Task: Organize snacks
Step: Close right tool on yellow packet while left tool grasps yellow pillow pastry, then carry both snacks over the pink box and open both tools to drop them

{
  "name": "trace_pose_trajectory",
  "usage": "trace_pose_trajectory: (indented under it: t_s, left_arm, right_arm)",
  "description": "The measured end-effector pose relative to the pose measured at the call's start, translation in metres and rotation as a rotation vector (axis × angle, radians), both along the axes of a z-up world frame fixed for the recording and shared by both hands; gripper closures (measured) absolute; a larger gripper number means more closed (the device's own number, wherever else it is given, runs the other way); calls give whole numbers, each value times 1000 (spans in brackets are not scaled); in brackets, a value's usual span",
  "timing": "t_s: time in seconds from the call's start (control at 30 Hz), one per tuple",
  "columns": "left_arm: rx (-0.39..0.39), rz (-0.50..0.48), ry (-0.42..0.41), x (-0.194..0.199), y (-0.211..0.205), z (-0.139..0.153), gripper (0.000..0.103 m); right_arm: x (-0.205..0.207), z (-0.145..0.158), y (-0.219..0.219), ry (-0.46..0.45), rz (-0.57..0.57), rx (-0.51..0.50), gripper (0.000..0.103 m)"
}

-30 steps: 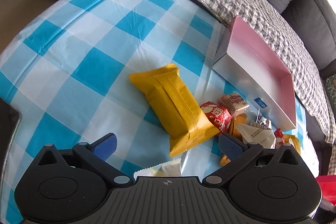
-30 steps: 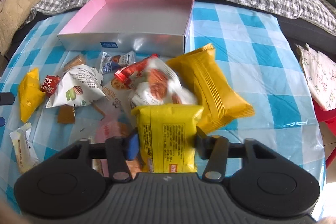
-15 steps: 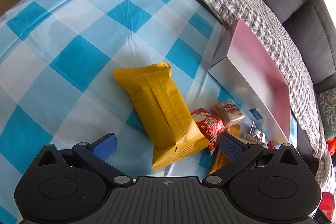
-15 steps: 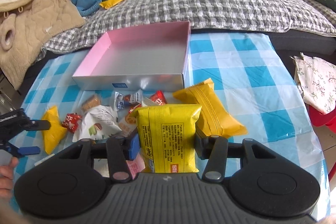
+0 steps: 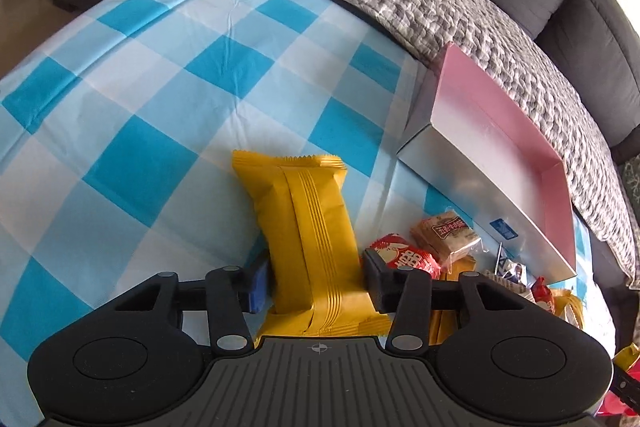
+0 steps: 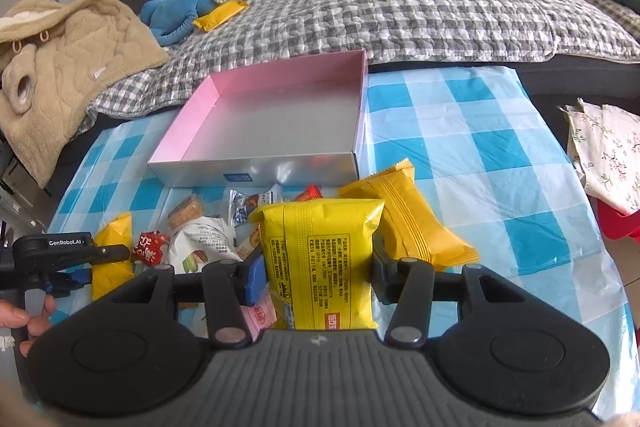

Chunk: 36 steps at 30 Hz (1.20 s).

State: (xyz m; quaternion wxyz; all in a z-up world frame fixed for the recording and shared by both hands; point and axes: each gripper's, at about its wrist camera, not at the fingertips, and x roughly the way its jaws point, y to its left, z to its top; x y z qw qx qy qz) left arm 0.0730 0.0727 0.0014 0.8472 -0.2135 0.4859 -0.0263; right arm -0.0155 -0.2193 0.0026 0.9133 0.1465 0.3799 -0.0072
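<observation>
An orange-yellow snack packet (image 5: pixel 304 199) lies on the blue-checked tablecloth (image 5: pixel 140 163). My left gripper (image 5: pixel 314 279) has its jaws closing on the packet's near end, and both pads touch its sides. The same gripper (image 6: pixel 94 265) shows at the left of the right wrist view, over that packet (image 6: pixel 114 231). My right gripper (image 6: pixel 318 273) is shut on a bright yellow packet with printed text (image 6: pixel 320 247), held above the snack pile. The pink-lined silver box (image 6: pixel 280 167) stands beyond with nothing in it, and also appears at the right of the left wrist view (image 5: pixel 480 163).
Loose snacks lie before the box: a red packet (image 5: pixel 404 255), a cracker pack (image 5: pixel 444 231), a white packet (image 6: pixel 200 247) and another orange packet (image 6: pixel 408 223). A sofa with a grey checked blanket (image 6: pixel 400 11) and blue plush toy (image 6: pixel 188 7) borders the table. A person's hand (image 6: pixel 24 315) holds the left gripper.
The left gripper's jaws went from wide open to closed against the orange packet, after moving in over it. The right gripper rose and tilted up with the yellow packet still held.
</observation>
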Motion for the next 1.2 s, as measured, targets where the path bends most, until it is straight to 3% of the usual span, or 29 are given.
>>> trace_pose_trajectory:
  t_s: [0.3,0.63,0.77,0.97,1.2]
  left_arm:
    - [6,-40,-86,5,0,32,62]
    - [-43,-119,-249,50,-8,67,62]
    - [-77,-181,-295,67,-27,71,62]
    - [-45,-291,-345,84,-65,67,62]
    - [20,-321,-332,100,-76,52,62]
  right_arm:
    - [5,3,-12,-36,-46,28,56]
    - [35,5,-39,-84,-156,38,56]
    - [51,1,-49,-92,-172,111,56]
    - [81,-5,-51,-119,-196,181,56]
    - [110,-12,-34,-126,-164,153,56]
